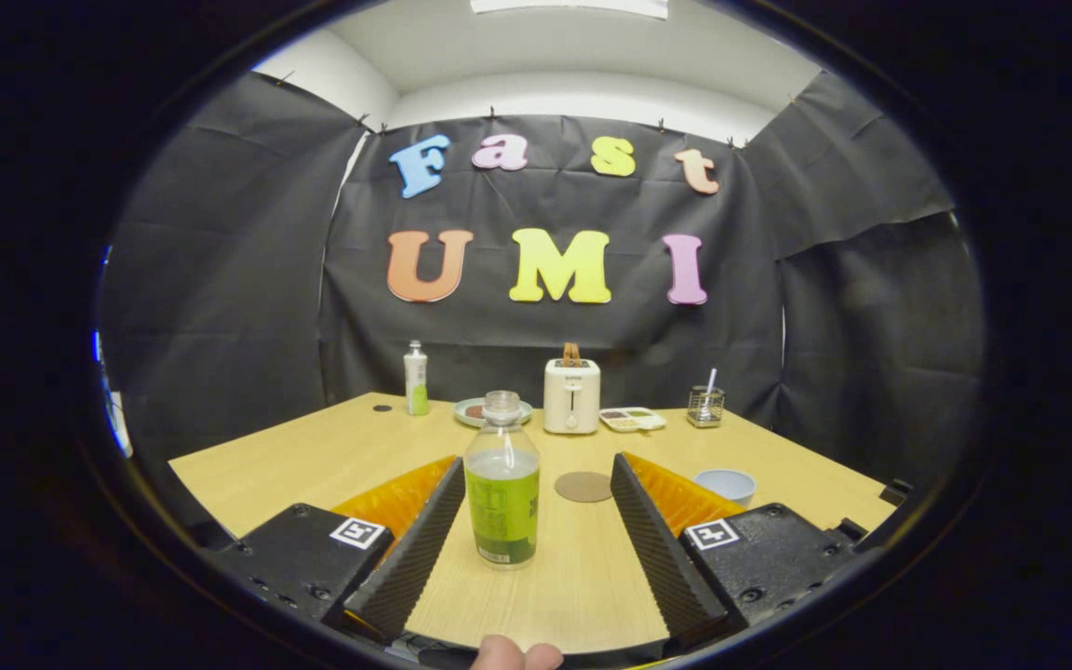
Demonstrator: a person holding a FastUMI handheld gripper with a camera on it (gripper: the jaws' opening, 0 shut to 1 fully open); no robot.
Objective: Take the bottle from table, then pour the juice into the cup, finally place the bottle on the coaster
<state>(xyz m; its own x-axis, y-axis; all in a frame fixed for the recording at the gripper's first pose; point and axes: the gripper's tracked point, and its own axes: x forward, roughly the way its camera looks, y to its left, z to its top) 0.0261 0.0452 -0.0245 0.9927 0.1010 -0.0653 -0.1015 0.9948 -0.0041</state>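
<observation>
The tool [533,502] is spread wide, touching nothing. The bottle [502,484] stands upright on the surface [313,456] between its fingers, nearer the left one. Just beyond lies the coaster [583,486]; the cup [726,484] sits past the right finger. Farther off stand a toaster [571,395] and, seemingly, a plate [480,410].

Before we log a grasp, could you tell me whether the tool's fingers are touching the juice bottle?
Apart. The gripper view shows the open tool with bare table on both sides of the juice bottle.
</observation>
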